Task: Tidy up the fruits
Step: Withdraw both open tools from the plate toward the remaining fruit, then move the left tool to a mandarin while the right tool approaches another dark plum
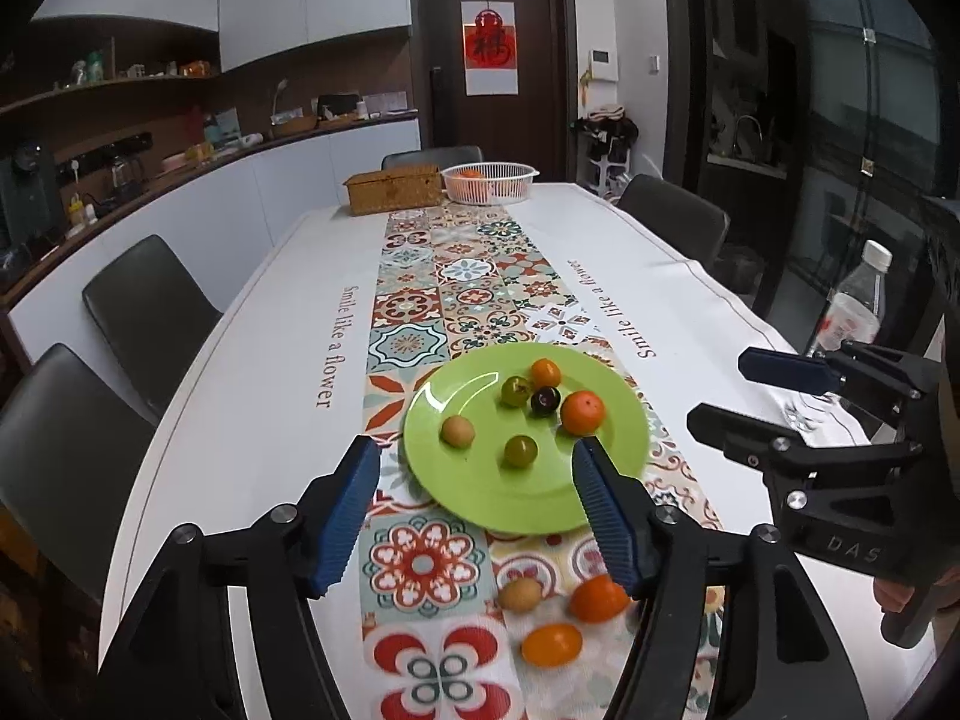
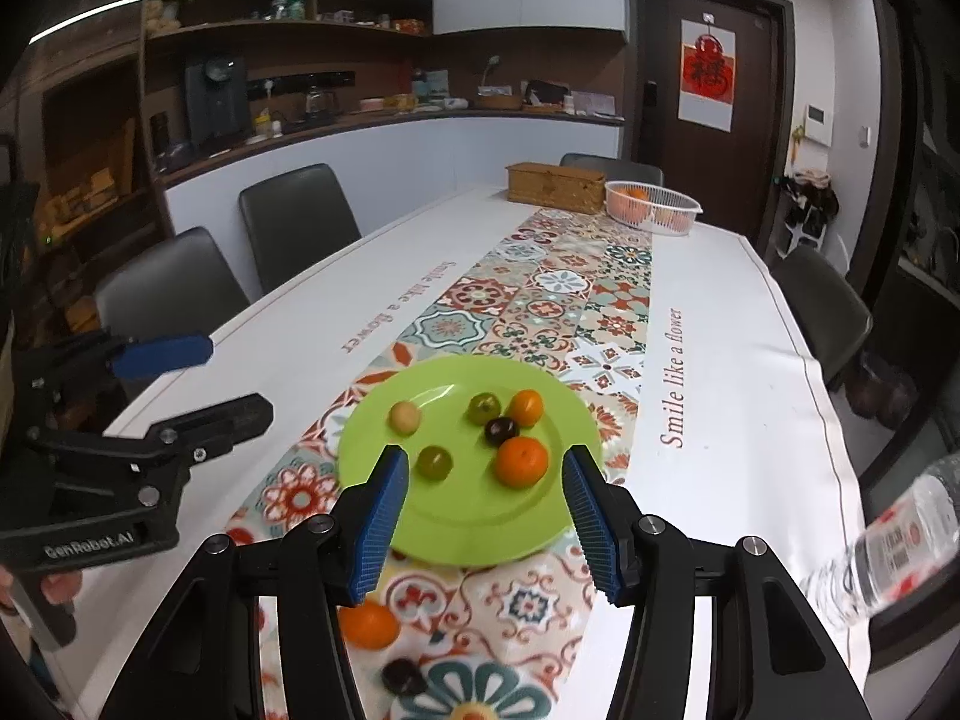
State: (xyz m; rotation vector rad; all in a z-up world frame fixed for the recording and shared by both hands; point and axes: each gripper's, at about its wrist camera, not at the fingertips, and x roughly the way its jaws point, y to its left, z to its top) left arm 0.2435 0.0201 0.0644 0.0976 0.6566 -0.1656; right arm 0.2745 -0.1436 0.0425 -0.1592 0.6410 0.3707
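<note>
A green plate (image 1: 528, 498) (image 2: 468, 528) lies on the patterned runner. On it are a mandarin (image 1: 582, 412) (image 2: 521, 461), a small orange fruit (image 1: 545, 373), a dark plum (image 1: 545, 402), two green fruits (image 1: 520, 451) and a tan one (image 1: 458, 432). Loose on the runner nearer me lie a tan fruit (image 1: 519, 594), an orange (image 1: 600, 598) (image 2: 369, 624), a yellow-orange fruit (image 1: 552, 645) and a dark fruit (image 2: 403, 677). My left gripper (image 1: 475, 456) (image 2: 234, 378) hangs open above the plate's near rim. My right gripper (image 2: 486, 459) (image 1: 723, 390) is open too, with nothing between its pads.
A wicker box (image 1: 393, 188) and a white basket (image 1: 489, 180) holding oranges stand at the table's far end. A clear water bottle (image 1: 855, 306) (image 2: 894, 546) is at the right edge. Dark chairs (image 1: 147, 312) line both sides of the table.
</note>
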